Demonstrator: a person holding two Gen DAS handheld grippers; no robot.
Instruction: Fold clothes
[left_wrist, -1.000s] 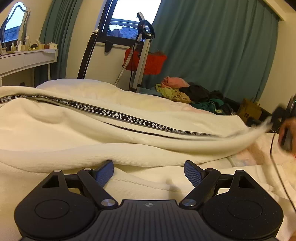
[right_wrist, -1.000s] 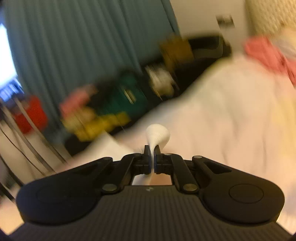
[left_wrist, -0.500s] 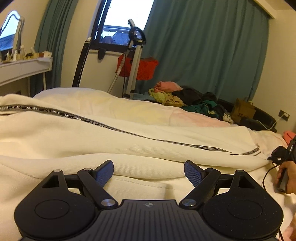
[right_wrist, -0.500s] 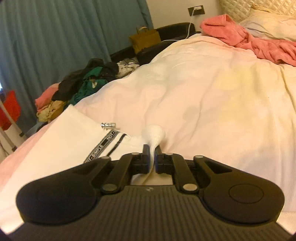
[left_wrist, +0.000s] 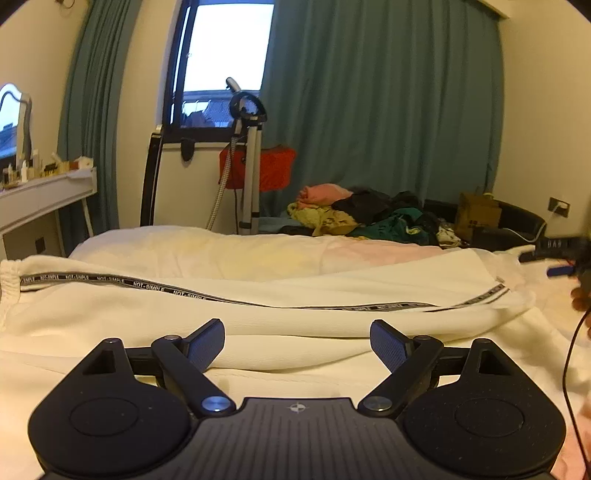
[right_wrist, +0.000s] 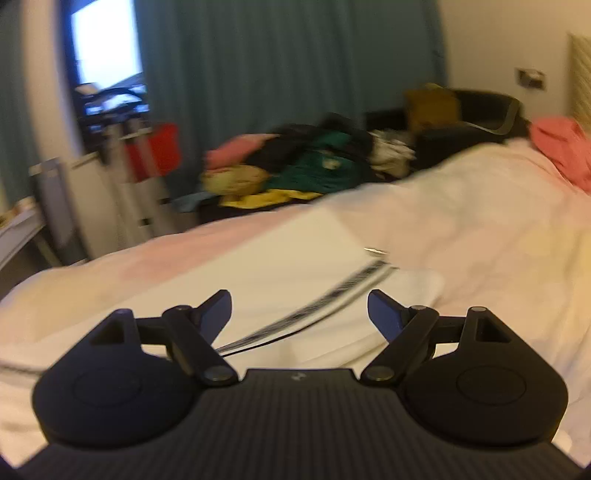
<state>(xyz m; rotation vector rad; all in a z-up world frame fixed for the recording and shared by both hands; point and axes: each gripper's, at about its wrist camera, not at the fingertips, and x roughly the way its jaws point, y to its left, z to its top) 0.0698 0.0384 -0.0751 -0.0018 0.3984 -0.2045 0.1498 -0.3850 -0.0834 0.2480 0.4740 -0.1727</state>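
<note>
Cream trousers (left_wrist: 280, 314) with a black lettered side stripe (left_wrist: 147, 286) lie stretched across the bed, waistband at the left, leg ends at the right. My left gripper (left_wrist: 297, 341) is open and empty, just above the near trouser leg. My right gripper (right_wrist: 299, 308) is open and empty, above the leg end (right_wrist: 295, 273) with the stripe (right_wrist: 325, 299); the view is blurred. The right gripper also shows at the right edge of the left wrist view (left_wrist: 554, 254).
A pile of mixed clothes (left_wrist: 369, 216) lies beyond the bed, by the teal curtain (left_wrist: 380, 110). A pink garment (right_wrist: 561, 147) lies on the bed at the right. A standing steamer (left_wrist: 247, 155), red basket (left_wrist: 273, 166) and dressing table (left_wrist: 40, 192) are behind.
My right gripper pulled the leg end out to the right, laid it on the bed, opened and drew back. The trousers now lie flat. My left gripper stayed open.
</note>
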